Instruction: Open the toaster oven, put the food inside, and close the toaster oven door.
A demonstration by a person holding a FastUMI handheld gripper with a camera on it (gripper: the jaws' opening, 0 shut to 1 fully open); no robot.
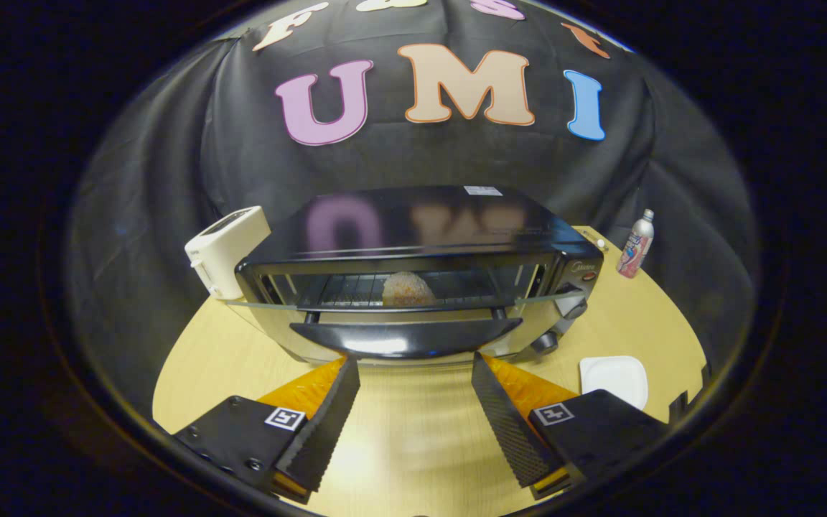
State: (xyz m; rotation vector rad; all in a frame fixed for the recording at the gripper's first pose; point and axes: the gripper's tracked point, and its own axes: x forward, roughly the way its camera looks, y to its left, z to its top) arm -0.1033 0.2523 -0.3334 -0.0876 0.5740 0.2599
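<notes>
Facing the toaster oven, door ajar, food inside; fingers apart, empty.

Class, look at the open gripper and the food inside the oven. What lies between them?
In the gripper view, the oven's lowered door and its handle lie between the gripper and the food.

Little could be read. The toaster oven carried a small brand mark above its knobs and a white sticker on top, both too small to read. The bottle's label was blurred.
</notes>
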